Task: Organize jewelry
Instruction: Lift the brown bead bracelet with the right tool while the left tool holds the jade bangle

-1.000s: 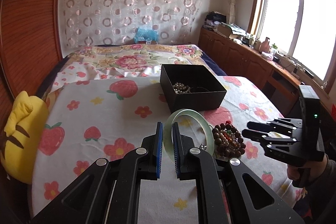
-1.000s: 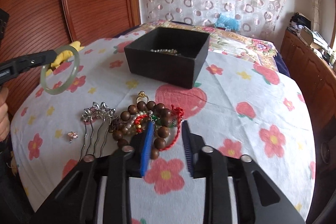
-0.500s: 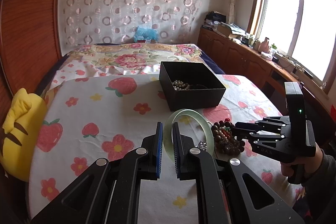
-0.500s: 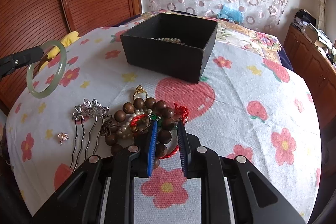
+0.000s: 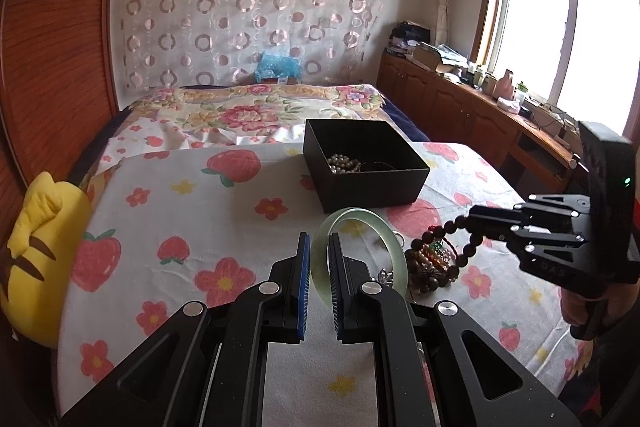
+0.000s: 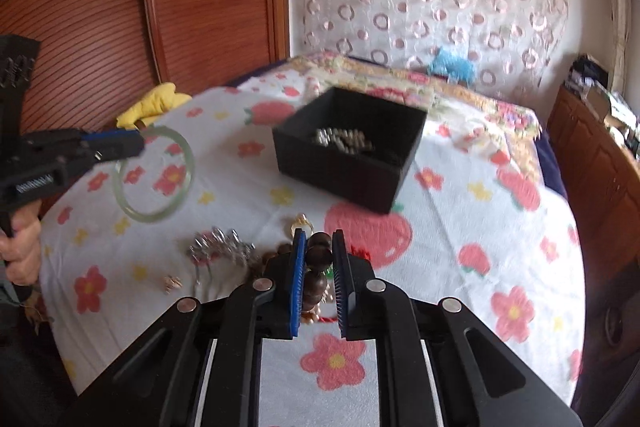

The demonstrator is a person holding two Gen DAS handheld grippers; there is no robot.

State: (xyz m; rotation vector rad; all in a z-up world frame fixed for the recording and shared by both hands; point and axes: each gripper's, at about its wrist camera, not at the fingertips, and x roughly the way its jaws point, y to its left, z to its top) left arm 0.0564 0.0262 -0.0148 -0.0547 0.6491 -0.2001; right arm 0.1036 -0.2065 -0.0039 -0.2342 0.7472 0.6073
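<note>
Pale green bangle upright, clamped at rim in my left gripper, above cloth. Dark wooden bead strand pinched in my right gripper, hanging toward bead pile. Black open box beyond, pearl beads inside.

Right gripper clamped on brown bead bracelet, black box beyond.

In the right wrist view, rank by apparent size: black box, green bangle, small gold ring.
1. Black open cardboard box
2. Pale green jade bangle, though it is held up, nearer the camera
3. Small gold ring
</note>
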